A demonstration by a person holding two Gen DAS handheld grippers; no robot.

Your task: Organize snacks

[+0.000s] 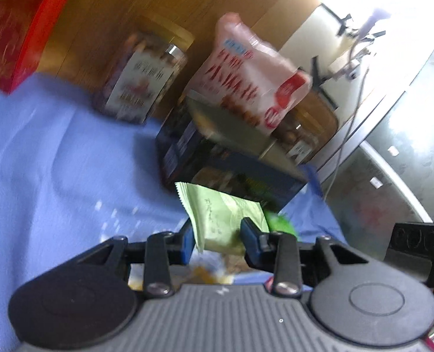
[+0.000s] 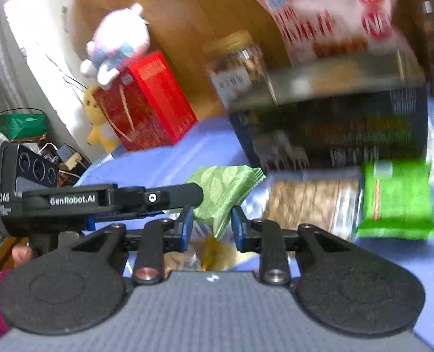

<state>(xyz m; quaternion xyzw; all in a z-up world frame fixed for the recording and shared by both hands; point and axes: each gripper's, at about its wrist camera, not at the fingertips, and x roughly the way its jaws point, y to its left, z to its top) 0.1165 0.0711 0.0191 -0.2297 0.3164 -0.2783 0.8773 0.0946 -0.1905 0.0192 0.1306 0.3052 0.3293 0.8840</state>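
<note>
My left gripper is shut on a pale green snack packet, held above the blue cloth. My right gripper is shut on a leaf-patterned green packet. The left gripper's body crosses the right wrist view just left of it. A dark snack box stands ahead, with a pink bag leaning on it; both also show in the right wrist view, the box and the bag. A bright green packet and a brown-patterned packet lie before the box.
A clear jar of snacks stands by the wooden wall, another jar behind the box. A red gift box with plush toys sits at the cloth's left end. Cables and clutter lie beyond the edge.
</note>
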